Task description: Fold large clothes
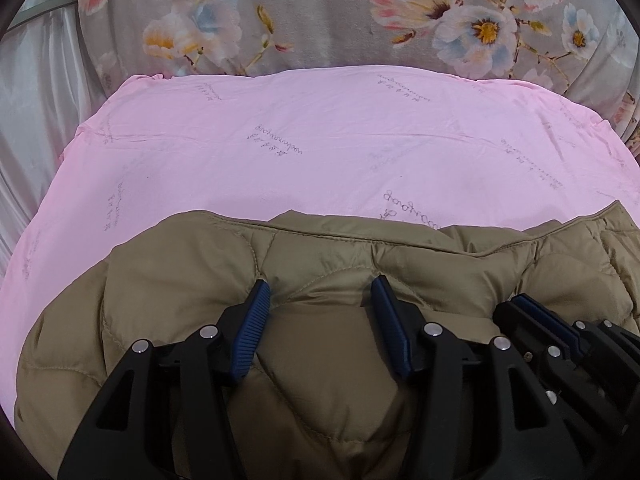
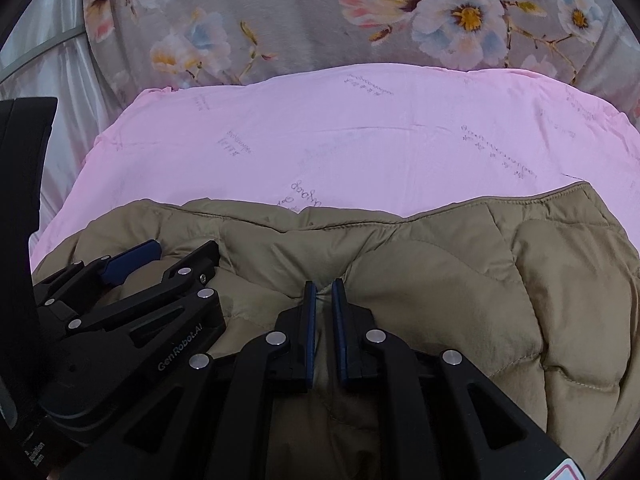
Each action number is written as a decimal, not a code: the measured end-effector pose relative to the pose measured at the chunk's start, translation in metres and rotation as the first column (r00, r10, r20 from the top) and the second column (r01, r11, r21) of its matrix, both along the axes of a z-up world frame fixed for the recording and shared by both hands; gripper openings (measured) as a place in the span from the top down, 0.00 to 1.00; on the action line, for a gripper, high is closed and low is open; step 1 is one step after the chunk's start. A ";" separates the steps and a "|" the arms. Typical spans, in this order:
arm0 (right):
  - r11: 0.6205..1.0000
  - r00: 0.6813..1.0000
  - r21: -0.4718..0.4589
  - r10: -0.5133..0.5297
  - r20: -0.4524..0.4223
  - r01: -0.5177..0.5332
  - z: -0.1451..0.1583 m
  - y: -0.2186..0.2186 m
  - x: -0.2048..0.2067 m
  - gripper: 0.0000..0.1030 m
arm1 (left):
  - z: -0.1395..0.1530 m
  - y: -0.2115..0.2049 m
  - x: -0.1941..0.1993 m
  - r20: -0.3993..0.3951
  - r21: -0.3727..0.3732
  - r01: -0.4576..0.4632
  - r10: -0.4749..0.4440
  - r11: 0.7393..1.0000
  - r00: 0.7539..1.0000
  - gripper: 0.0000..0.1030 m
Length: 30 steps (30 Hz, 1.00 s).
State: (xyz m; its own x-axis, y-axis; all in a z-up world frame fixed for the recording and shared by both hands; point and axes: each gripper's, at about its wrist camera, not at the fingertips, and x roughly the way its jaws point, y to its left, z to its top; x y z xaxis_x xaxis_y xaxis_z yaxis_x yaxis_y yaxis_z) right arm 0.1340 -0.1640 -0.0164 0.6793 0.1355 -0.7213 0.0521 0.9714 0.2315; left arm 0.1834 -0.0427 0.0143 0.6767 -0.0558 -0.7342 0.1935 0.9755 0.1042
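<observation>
Pinching a ridge of the bunched tan quilted jacket (image 2: pixel 440 280) on the pink sheet (image 1: pixel 320 140), the right gripper (image 2: pixel 324 286) grips while the left gripper (image 1: pixel 320 284), half spread, presses beside it, folding apparently unfinished.

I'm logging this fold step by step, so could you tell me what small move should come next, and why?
Probably close the left gripper on the jacket fold bulging between its fingers. Its jaws stand apart around the puffy fabric, while the right gripper beside it already pinches a thin ridge of cloth. The jacket lies bunched at the near edge of the pink sheet, so both need a hold before it can be moved.
</observation>
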 end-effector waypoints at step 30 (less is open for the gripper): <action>0.992 0.998 0.104 0.065 0.016 -0.066 0.022 0.040 -0.130 0.87 | 0.050 0.212 -0.165 -0.162 -0.336 -0.277 0.234 0.900 0.959 0.24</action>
